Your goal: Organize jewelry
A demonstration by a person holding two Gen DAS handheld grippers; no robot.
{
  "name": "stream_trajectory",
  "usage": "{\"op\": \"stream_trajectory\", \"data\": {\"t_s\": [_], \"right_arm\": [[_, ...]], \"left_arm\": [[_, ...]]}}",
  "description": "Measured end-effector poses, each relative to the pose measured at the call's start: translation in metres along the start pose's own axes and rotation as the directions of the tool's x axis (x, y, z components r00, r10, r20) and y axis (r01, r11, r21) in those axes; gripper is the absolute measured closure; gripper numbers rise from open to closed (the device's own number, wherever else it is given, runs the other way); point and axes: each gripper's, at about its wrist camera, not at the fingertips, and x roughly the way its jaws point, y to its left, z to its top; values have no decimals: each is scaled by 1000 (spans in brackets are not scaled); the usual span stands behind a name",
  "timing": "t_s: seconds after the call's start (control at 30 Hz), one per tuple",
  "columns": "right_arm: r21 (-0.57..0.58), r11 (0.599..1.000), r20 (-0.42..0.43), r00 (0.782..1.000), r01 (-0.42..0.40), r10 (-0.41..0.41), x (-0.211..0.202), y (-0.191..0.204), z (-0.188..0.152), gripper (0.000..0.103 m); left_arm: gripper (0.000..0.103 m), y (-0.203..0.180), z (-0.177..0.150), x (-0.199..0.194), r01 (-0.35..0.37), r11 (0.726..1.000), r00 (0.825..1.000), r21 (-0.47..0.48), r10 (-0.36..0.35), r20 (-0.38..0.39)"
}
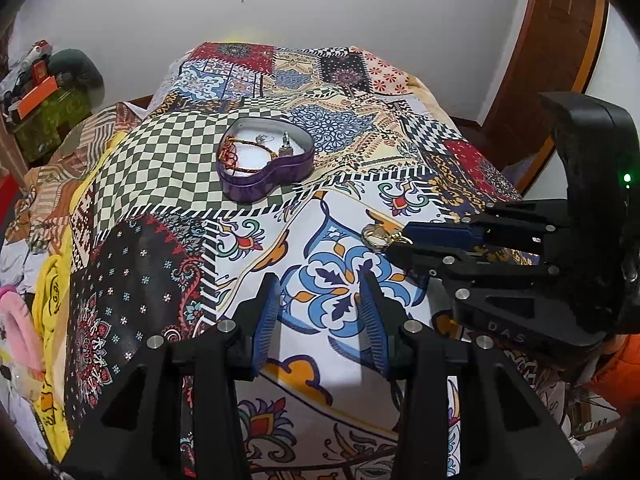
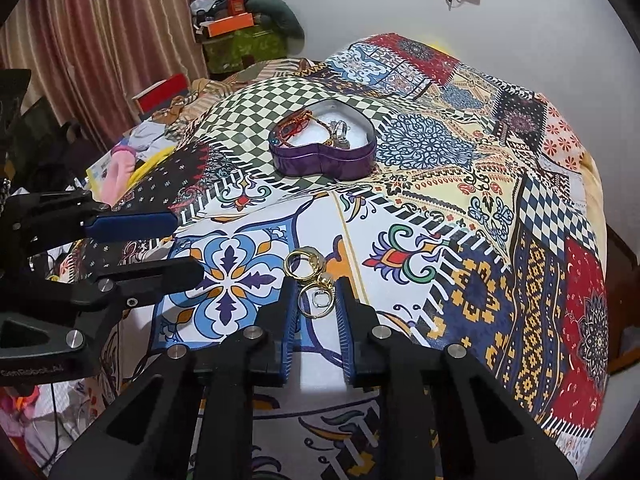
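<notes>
Two gold rings (image 2: pixel 310 276) on bedspread (image 2: pixel 460 184) near front edge, one between fingers of open right claw (image 2: pixel 317 300). Left claw (image 1: pixel 320 300) open, empty. Heart tin (image 2: pixel 324 146) mid-bed.

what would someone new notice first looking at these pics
Probably the loud patchwork bedspread covering the whole surface, with a purple heart-shaped tin sitting open mid-bed, a red-and-gold bracelet and other trinkets inside. Nearer, a small cluster of gold rings lies on the cloth, with the open right gripper straddling one ring, while the open left gripper hovers over bare fabric.
</notes>
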Motion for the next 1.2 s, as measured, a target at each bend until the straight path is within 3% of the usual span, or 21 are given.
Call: {"op": "stream_trajectory", "data": {"t_s": [0.07, 0.1, 0.43, 0.53, 0.6, 0.87, 0.93, 1.0, 1.13, 1.2], "right_arm": [[6, 1000, 5, 1000, -5, 5, -1, -1, 0, 87], [12, 1000, 12, 1000, -7, 6, -2, -3, 0, 96], [42, 999, 47, 999, 12, -14, -21, -14, 2, 95], [22, 999, 29, 999, -25, 24, -21, -9, 4, 80], [2, 999, 31, 999, -34, 33, -20, -4, 5, 62], [-51, 999, -41, 999, -6, 4, 8, 5, 6, 62], [-56, 998, -40, 999, 2, -4, 9, 4, 7, 69], [-64, 998, -45, 999, 2, -4, 9, 4, 8, 86], [-55, 998, -34, 999, 13, -15, 7, 1, 7, 88], [-38, 999, -21, 1000, 15, -16, 3, -2, 7, 95]], "left_arm": [[62, -1, 0, 1, 4, 1000, 1000, 2, -4, -1], [62, -1, 0, 1, 7, 1000, 1000, 1, -7, -2], [62, -7, 5, 5, 28, 1000, 1000, 0, -28, 2], [62, -4, 3, 5, 32, 999, 999, -10, -32, 2], [62, -1, 2, 4, 28, 999, 1000, -15, -28, 0], [62, 13, -3, -1, 14, 999, 1000, -31, -14, 1], [62, 14, -4, -1, 12, 999, 1000, -33, -12, -1], [63, 13, -4, 0, 11, 999, 1000, -31, -11, -4], [62, 11, -4, 1, 18, 999, 1000, -28, -18, -2], [62, 10, -3, 2, 21, 999, 1000, -26, -21, 0]]}}
